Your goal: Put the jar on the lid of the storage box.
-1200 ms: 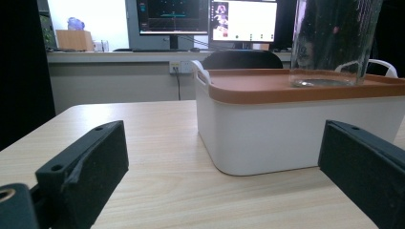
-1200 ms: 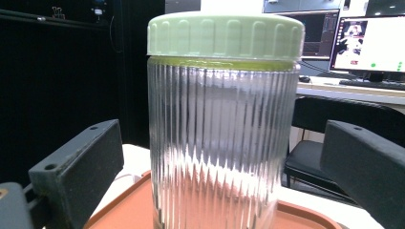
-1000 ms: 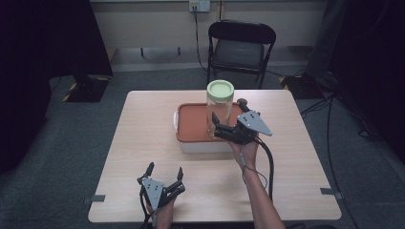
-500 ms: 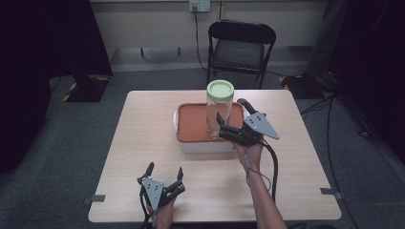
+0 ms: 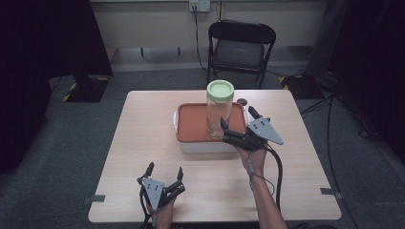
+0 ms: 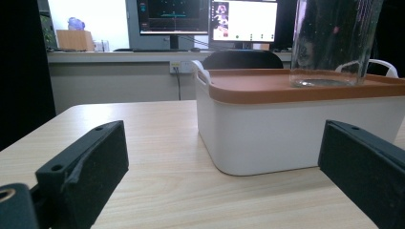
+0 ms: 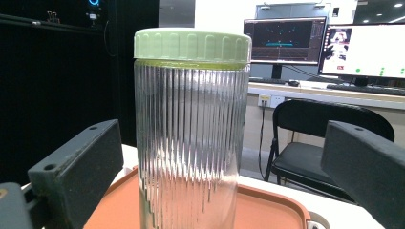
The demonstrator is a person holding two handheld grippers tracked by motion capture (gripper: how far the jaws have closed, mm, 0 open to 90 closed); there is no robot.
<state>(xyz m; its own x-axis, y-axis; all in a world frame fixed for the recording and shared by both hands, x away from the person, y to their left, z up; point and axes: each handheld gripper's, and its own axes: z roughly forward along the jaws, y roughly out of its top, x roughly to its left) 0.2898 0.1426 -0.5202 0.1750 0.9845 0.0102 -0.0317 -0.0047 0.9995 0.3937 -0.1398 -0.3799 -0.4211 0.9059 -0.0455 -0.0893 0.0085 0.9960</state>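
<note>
A ribbed clear glass jar [image 5: 219, 114] [image 7: 191, 143] with a pale green screw lid [image 7: 192, 46] stands upright on the orange lid [image 5: 196, 125] [image 6: 267, 86] of a white box [image 6: 286, 133]. My right gripper [image 5: 237, 121] is open just right of the jar, one jaw on each side of it in the right gripper view, not touching the glass. My left gripper [image 5: 165, 171] rests open near the table's front edge, pointing at the box from a short way off. The jar's base [image 6: 329, 43] shows in the left gripper view.
A light wood table [image 5: 143, 143] carries everything. A small black round thing [image 5: 242, 101] lies behind the box. A black folding chair [image 5: 241, 47] stands past the far edge. Monitors [image 7: 325, 45] sit on a counter at the back.
My right gripper has moved left and a little forward, closing in on the jar until its jaws flank it. The left gripper has stayed put.
</note>
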